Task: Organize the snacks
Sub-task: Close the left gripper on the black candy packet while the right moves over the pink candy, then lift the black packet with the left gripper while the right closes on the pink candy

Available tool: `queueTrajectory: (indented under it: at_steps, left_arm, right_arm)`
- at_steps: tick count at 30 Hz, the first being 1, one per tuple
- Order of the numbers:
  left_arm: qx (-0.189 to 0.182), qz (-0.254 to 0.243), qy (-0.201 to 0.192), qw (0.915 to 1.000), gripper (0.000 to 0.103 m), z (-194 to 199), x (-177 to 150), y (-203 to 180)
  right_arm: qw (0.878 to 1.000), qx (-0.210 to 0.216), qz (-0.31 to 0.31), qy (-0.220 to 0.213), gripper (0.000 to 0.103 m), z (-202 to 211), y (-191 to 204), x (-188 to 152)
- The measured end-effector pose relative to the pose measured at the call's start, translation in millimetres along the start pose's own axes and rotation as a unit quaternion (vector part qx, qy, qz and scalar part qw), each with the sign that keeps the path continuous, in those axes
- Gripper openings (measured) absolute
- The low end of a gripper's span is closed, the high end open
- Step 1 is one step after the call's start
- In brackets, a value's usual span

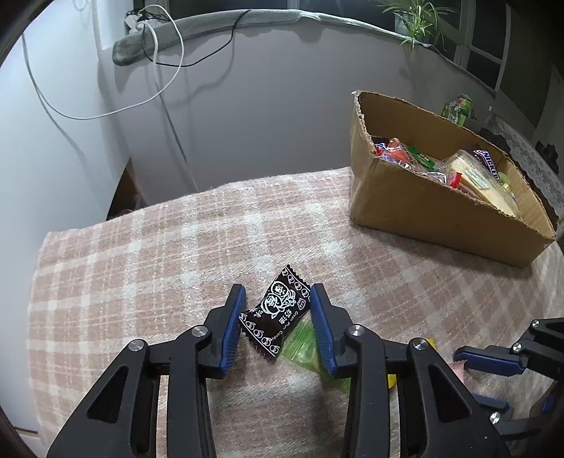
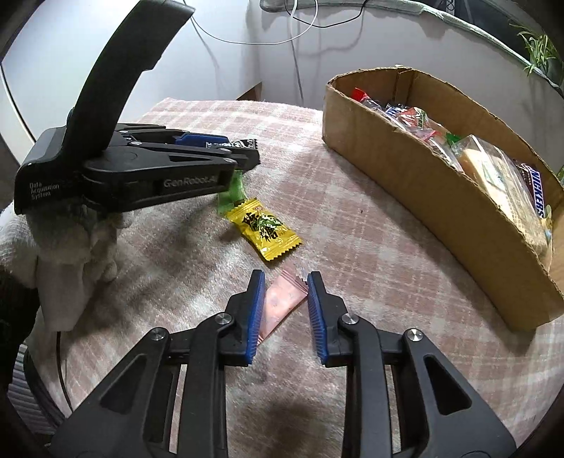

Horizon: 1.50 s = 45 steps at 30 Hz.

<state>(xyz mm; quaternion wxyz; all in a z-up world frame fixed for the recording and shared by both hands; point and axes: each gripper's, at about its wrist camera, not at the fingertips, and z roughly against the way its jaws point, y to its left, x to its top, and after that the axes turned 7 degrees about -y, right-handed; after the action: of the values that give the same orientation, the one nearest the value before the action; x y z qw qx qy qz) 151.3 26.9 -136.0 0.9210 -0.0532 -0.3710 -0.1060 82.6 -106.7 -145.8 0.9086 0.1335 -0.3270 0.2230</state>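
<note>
The left tongs [image 1: 276, 317] reach low over the tabletop [image 1: 141, 264], apart around a black candy [image 1: 278, 313]. To their right, the right tongs [image 2: 285, 303] straddle a pink candy [image 2: 282, 303], apart. The cardboard box [image 2: 405, 183] of snacks sits far right.

The worktop [image 1: 148, 253] was covered by a pink and cream plaid cloth [image 2: 352, 218] and stood against a plain pale grey wall [image 1: 268, 105]. Along the top of that wall ran a ledge draped with a grey-green cover [image 1: 197, 26]. A white cable [image 1: 105, 114] and a thinner black cable [image 1: 231, 42] hung down from the ledge in loops, throwing soft shadows on the wall. At the right end of the ledge stood a spider plant [image 1: 419, 19] with long green leaves. Behind it were dark window panes in white frames [image 1: 486, 42]. Further right lay a surface under a lace cloth [image 1: 528, 155]. Light fell evenly from above.
</note>
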Motion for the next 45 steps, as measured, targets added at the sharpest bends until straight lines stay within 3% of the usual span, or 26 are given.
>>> queueTrajectory:
  at_steps: [10, 20, 22, 27, 38, 39, 41, 42, 43, 45]
  left_arm:
    - [0.006, 0.011, -0.004, 0.9999, 0.013, 7.7, -10.8, 9.6]
    - [-0.004, 0.031, -0.007, 0.9995, 0.011, 8.5, -11.9, 17.4]
    - [-0.005, 0.036, -0.008, 0.9993, 0.009, 10.3, -12.7, 18.5]
    - [-0.004, 0.046, -0.011, 0.9989, 0.009, 17.2, -12.3, 18.1]
    - [-0.003, 0.062, -0.021, 0.9979, 0.009, 33.8, -21.2, 22.4]
    - [-0.003, 0.063, -0.021, 0.9978, 0.009, 34.1, -21.4, 23.1]
    - [-0.003, 0.065, -0.021, 0.9977, 0.009, 34.6, -22.1, 23.8]
    - [-0.003, 0.067, -0.022, 0.9975, 0.009, 35.0, -22.7, 24.1]
    - [-0.003, 0.069, -0.022, 0.9974, 0.009, 35.5, -23.3, 25.0]
    - [-0.003, 0.071, -0.023, 0.9972, 0.009, 36.4, -24.3, 26.6]
  right_arm:
    - [1.000, 0.025, 0.005, -0.010, 0.025, 3.4, -8.0, -9.0]
    - [0.999, 0.012, 0.032, -0.013, 0.025, 6.7, -0.7, -11.1]
    - [0.999, 0.013, 0.025, -0.020, 0.016, 10.7, -3.0, -12.1]
    - [0.999, 0.031, 0.006, -0.024, 0.007, 15.4, -11.5, -14.3]
    - [0.997, 0.066, -0.039, -0.022, 0.005, 17.7, -31.8, -27.0]
    - [0.996, 0.070, -0.051, -0.017, 0.007, 17.1, -33.7, -27.4]
    - [0.995, 0.067, -0.070, -0.017, 0.024, 19.6, -36.2, -28.2]
    - [0.995, 0.061, -0.076, -0.019, 0.040, 22.0, -36.4, -28.9]
    - [0.995, 0.063, -0.080, -0.021, 0.048, 25.7, -35.4, -29.9]
    - [0.994, 0.075, -0.077, -0.020, 0.048, 28.7, -30.5, -30.9]
